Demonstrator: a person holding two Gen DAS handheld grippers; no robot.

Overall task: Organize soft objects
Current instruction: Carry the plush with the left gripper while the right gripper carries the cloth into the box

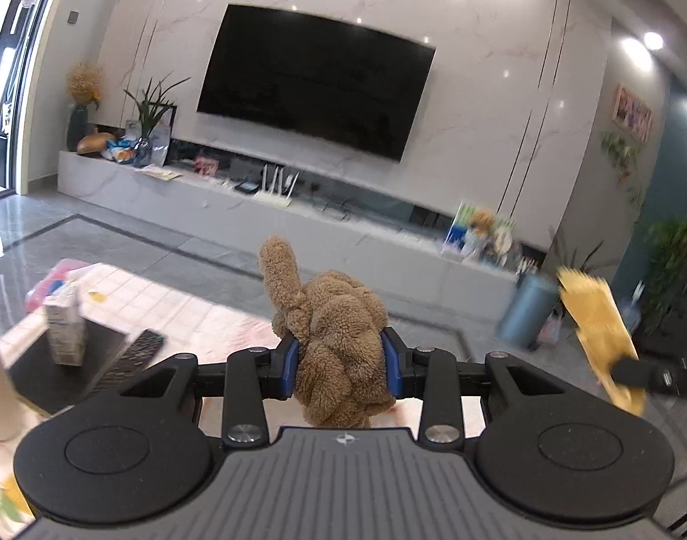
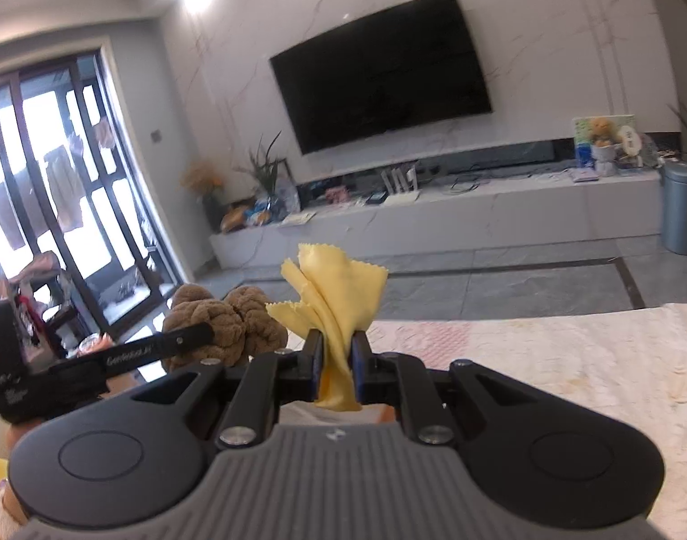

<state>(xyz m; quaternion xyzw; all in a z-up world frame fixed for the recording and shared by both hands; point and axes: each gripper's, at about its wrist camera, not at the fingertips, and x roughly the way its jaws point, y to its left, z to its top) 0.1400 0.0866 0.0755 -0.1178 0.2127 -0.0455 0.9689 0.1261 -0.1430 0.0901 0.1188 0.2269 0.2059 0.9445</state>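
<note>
A brown fuzzy plush toy [image 1: 339,337] is clamped between the blue pads of my left gripper [image 1: 341,362], one long limb sticking up. It is held in the air above the table. My right gripper [image 2: 339,362] is shut on a thin yellow cloth [image 2: 336,288] with zigzag edges, whose loose end fans out above the jaws. In the left wrist view the yellow cloth [image 1: 597,328] and the right gripper's finger show blurred at the right edge. In the right wrist view the plush toy [image 2: 222,326] and the left gripper's finger appear at the left.
A low table with a pale patterned cloth [image 2: 545,360] lies below. A tissue box [image 1: 64,328], a remote [image 1: 134,351] and a pink item [image 1: 57,281] sit on its left part. Beyond are a grey floor, a TV [image 1: 316,85] over a long stone console, and a blue bin [image 1: 527,310].
</note>
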